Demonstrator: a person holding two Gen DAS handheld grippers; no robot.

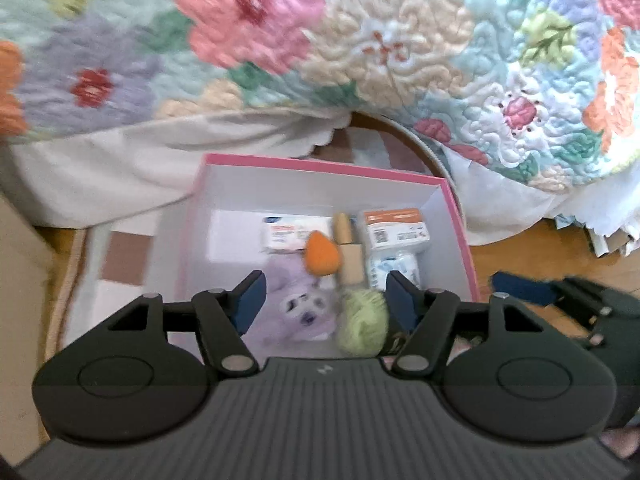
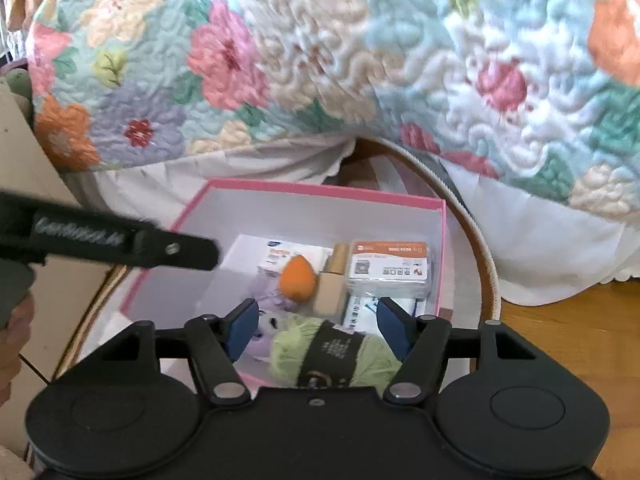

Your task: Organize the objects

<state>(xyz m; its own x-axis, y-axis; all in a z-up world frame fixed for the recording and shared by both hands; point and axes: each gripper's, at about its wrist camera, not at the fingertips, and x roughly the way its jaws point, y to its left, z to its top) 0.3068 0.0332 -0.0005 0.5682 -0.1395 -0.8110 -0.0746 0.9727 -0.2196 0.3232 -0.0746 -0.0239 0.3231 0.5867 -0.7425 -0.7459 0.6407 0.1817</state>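
Pink-walled and white inside, the open box is sitting on the floor at the foot of a bed draped in a floral quilt, partly on a checked rug and beside bare wooden floor. Inside the box, a purple plush toy is lying at the near end with a green yarn ball, wrapped in a dark label band, just beside it. Beyond them, an orange teardrop sponge is resting against a beige bottle, which is lying lengthwise between a white packet with red print and a clear case with an orange label. A blue-and-white pack is showing below that case.

The left tool is hanging over the near end of the box with its blue pads standing apart at about half width; nothing is gripped between them, and the plush toy and yarn are lying in the box below the gap. The right tool is likewise standing half open and empty above the yarn ball, whose surface neither pad is pressing. In the right wrist view, one arm of the left tool is crossing the left side of the picture; in the left wrist view, the right tool is showing at the right edge over the wooden floor. Both views are slightly blurred.
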